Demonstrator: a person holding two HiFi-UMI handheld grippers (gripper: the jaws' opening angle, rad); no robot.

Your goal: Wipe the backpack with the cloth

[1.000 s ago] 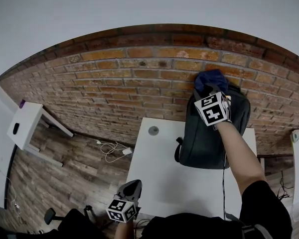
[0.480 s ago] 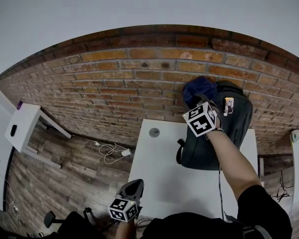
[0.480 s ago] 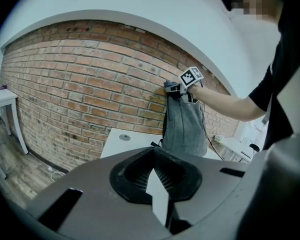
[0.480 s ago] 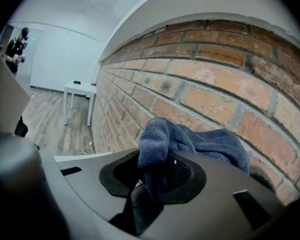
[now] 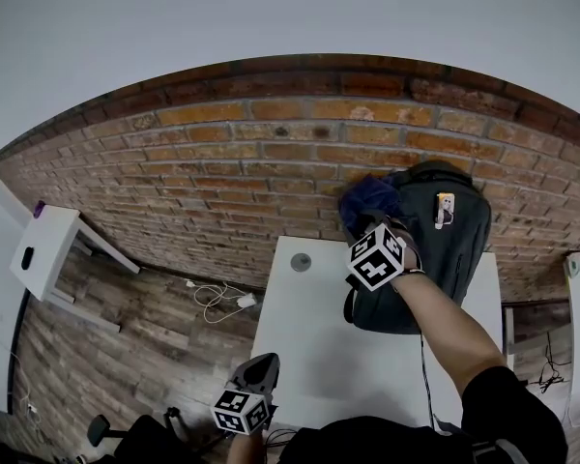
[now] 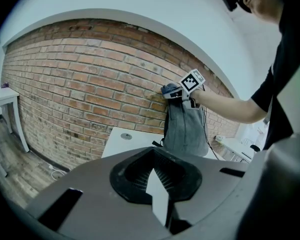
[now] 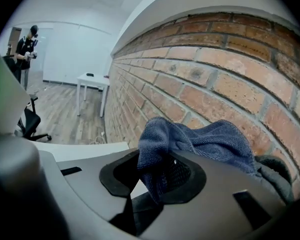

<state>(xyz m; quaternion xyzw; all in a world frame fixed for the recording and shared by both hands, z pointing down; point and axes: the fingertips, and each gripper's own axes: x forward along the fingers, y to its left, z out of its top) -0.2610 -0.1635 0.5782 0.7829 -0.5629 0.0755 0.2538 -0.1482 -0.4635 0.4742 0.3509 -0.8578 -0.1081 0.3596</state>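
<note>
Left gripper (image 5: 260, 364) hangs well apart from the backpack (image 5: 435, 259), down and left of it at the white table's (image 5: 319, 336) near edge, jaws together and empty. Right gripper (image 7: 157, 186) is clamped on the blue cloth (image 7: 210, 139), right at the backpack's upper-left corner.

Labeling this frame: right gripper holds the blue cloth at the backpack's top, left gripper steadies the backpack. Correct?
No: the left gripper is not on the backpack; the head view shows it low at the near edge of the table, well apart. The right gripper does hold the blue cloth at the backpack's top.
</note>
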